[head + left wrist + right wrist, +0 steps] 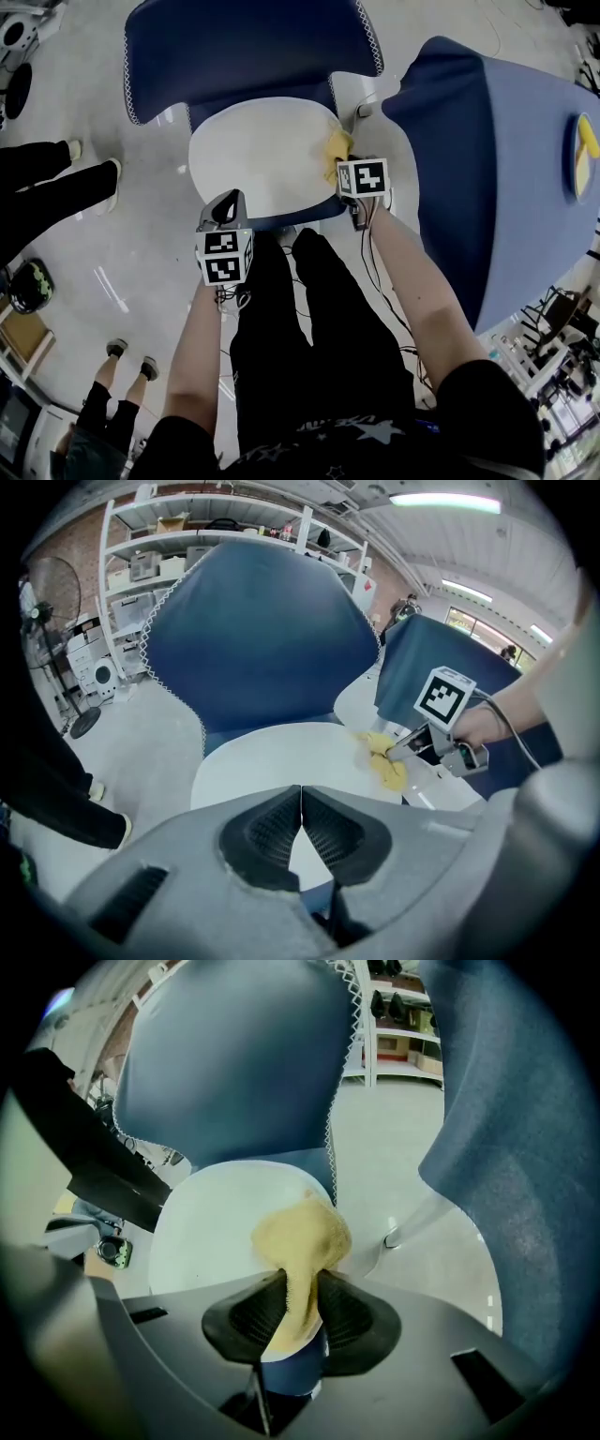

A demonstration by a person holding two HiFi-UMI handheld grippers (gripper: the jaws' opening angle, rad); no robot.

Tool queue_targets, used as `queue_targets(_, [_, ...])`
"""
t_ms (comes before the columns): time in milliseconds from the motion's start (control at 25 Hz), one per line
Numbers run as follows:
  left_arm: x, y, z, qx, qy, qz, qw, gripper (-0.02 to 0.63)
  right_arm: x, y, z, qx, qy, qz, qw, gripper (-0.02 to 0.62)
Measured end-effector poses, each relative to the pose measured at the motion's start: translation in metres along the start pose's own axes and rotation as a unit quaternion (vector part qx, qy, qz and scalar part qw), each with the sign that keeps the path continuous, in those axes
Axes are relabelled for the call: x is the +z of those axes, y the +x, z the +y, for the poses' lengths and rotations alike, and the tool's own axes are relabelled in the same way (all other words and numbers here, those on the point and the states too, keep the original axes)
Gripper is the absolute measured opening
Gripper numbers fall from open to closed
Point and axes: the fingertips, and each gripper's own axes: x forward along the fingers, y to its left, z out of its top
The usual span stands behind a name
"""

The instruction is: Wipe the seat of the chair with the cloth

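The chair has a round white seat [253, 159] and a tall blue back [244, 52]. A yellow cloth [336, 150] lies on the seat's right edge, pinched between the jaws of my right gripper [345, 167]. In the right gripper view the cloth [298, 1241] bunches out past the fingertips onto the seat [216, 1218]. My left gripper [228, 208] hovers over the seat's front left edge, jaws closed on nothing. The left gripper view shows the seat [281, 761], the cloth [386, 761] and the right gripper [408, 747] at the right.
A table with a blue cloth cover [497, 150] stands close to the chair's right, bearing a plate with something yellow [586, 150]. People's legs and shoes [56, 178] are on the floor at left. Shelving [216, 536] stands behind the chair.
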Motion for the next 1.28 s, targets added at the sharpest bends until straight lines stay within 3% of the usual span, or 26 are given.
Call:
queue_targets(160, [-0.015, -0.015, -0.001, 0.032, -0.034, -0.001, 0.9989, 0.020, 0.003, -0.007, 0.022, 0.031, -0.017, -0.008, 0.999, 0.103])
queue_targets(440, [-0.061, -0.051, 0.046, 0.096, -0.110, 0.006, 0.9893, 0.020, 0.002, 0.013, 0.163, 0.157, -0.053, -0.001, 0.986, 0.103])
queue_targets(760, [-0.110, -0.075, 0.064, 0.105, -0.151, 0.020, 0.9827, 0.020, -0.033, 0.029, 0.298, 0.265, -0.075, 0.039, 0.961, 0.103])
queue_targets(1000, [-0.128, -0.068, 0.072, 0.082, -0.140, 0.029, 0.9863, 0.020, -0.047, 0.054, 0.312, 0.254, -0.090, 0.056, 0.961, 0.103])
queue_targets(1280, [-0.127, -0.061, 0.063, 0.047, -0.104, 0.040, 0.9927, 0.020, -0.050, 0.044, 0.267, 0.226, -0.066, 0.033, 0.971, 0.103])
